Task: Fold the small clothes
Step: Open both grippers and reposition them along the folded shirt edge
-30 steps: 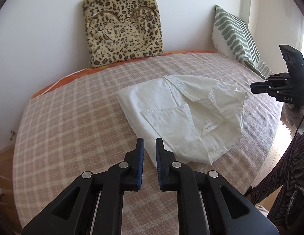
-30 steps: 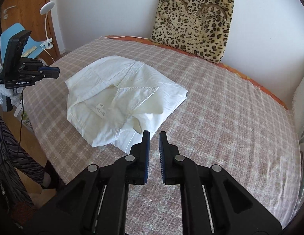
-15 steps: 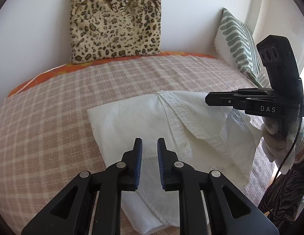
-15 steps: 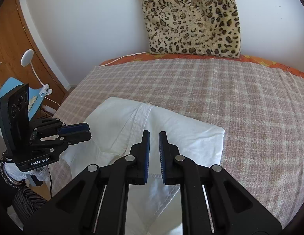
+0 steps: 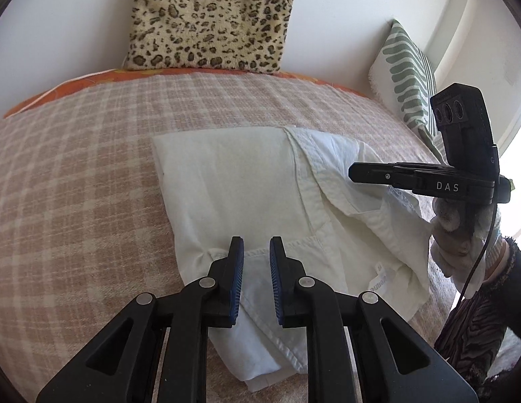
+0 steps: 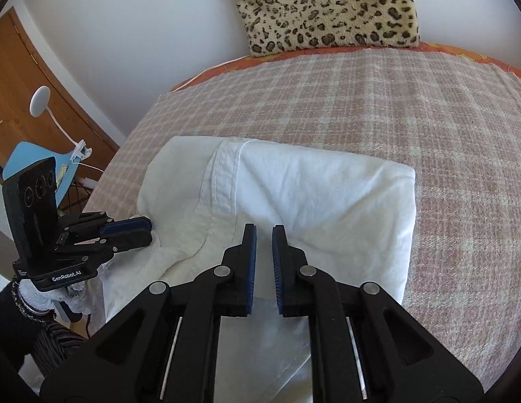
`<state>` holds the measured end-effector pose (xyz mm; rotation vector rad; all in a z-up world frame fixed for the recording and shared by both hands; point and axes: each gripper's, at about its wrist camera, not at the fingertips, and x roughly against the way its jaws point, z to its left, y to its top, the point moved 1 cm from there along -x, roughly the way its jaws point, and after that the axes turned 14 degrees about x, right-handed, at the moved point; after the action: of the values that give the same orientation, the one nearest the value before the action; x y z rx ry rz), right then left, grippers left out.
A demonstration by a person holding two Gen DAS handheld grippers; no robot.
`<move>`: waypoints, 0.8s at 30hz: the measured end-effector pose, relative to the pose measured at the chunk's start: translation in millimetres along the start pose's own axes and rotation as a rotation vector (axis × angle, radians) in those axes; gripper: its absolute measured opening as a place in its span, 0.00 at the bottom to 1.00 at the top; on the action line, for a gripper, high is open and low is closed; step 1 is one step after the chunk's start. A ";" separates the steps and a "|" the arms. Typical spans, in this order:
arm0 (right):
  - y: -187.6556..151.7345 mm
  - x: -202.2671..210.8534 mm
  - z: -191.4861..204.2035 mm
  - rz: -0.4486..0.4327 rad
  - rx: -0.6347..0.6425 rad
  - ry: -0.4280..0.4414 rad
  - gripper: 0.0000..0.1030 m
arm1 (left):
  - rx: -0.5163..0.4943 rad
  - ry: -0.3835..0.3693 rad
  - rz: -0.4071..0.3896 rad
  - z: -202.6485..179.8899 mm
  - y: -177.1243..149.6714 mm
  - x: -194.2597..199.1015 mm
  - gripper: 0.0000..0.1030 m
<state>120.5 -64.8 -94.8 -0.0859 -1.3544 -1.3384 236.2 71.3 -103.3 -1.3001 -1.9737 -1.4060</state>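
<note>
A folded white garment (image 5: 233, 184) with a pocket seam and a label lies on the checked bed cover (image 5: 75, 168). My left gripper (image 5: 257, 245) hangs over its near left edge, jaws almost together with only a thin gap and nothing between them. In the right wrist view the same garment (image 6: 311, 184) fills the middle. My right gripper (image 6: 264, 231) is low over its near part, jaws nearly closed and empty. Each gripper shows in the other's view: the right gripper (image 5: 353, 171) above the garment's right side, the left gripper (image 6: 148, 230) at its left edge.
A leopard-print cushion (image 5: 210, 16) leans on the wall at the head of the bed. A green striped pillow (image 5: 408, 77) sits at the right. Beyond the bed's left side are a wooden door (image 6: 11, 77), a white clip lamp (image 6: 40, 99) and a blue board (image 6: 28, 154).
Both grippers have come in and down toward the white garment, which now looks larger in both views. Their jaws stay nearly closed and empty. The garment has not moved.
</note>
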 end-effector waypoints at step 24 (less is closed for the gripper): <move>57.5 -81.6 -6.6 0.238 0.060 -0.071 0.10 | -0.066 0.170 -0.077 1.3 -30.5 33.0 0.40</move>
<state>191.9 0.8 -119.4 -0.2480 -1.3959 -1.1030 194.3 85.5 -95.5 -1.1023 -1.8965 -1.5745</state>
